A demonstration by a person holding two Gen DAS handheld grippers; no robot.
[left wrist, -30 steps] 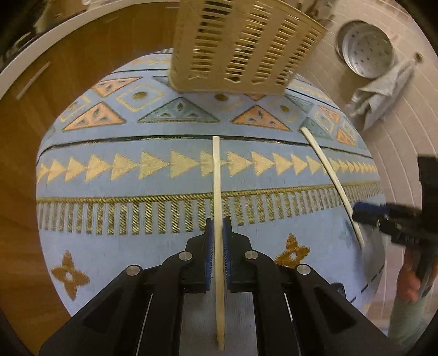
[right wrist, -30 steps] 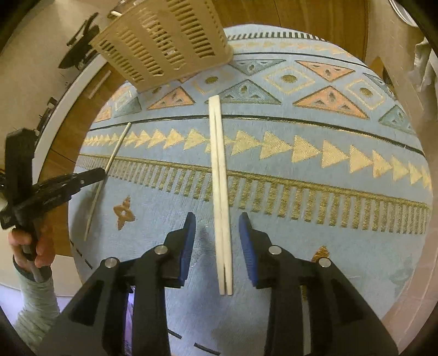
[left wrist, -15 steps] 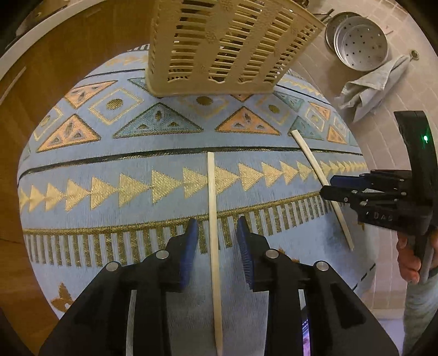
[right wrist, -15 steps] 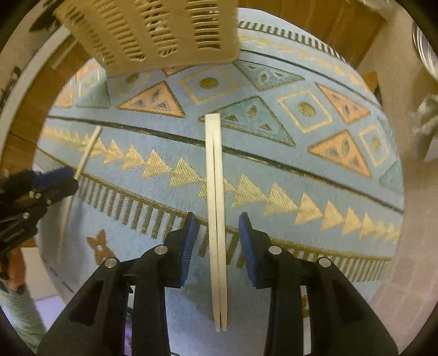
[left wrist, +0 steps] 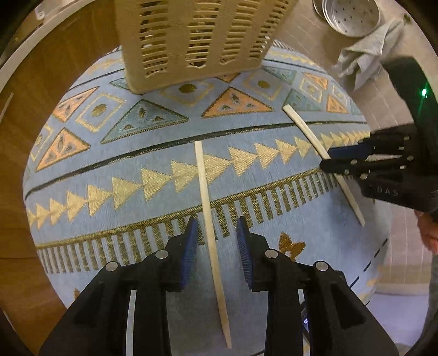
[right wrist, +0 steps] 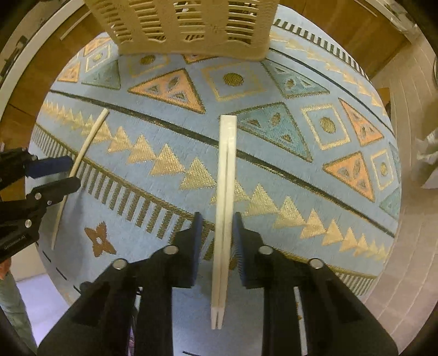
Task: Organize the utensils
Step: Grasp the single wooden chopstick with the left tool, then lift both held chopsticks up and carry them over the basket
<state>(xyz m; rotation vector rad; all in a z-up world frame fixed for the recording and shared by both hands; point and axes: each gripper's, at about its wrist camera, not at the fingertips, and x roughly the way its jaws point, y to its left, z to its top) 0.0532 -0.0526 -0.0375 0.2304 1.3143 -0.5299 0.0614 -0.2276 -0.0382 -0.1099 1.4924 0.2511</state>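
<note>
A single pale chopstick (left wrist: 209,232) lies on the blue patterned cloth (left wrist: 137,208), running between the jaws of my left gripper (left wrist: 216,232), which stands open with gaps on both sides of it. To the right, a pair of chopsticks (right wrist: 225,208) lies side by side on the cloth. My right gripper (right wrist: 217,219) straddles the pair and its jaws are closing; a gap still shows at the left pad. A beige slotted basket (right wrist: 186,24) stands on the cloth's far side. The right wrist view also shows the left gripper (right wrist: 54,175) over the single chopstick (right wrist: 82,161).
A perforated metal pan (left wrist: 350,16) and a crumpled grey rag (left wrist: 366,60) lie on the tiled floor at the back right. A wooden surface (left wrist: 41,109) borders the cloth on the left. A person's hand (left wrist: 428,227) holds the right gripper's handle.
My left gripper, shut on the single chopstick a second ago, has opened and the stick lies on the cloth. My right gripper slid along over the pair and its jaws have narrowed.
</note>
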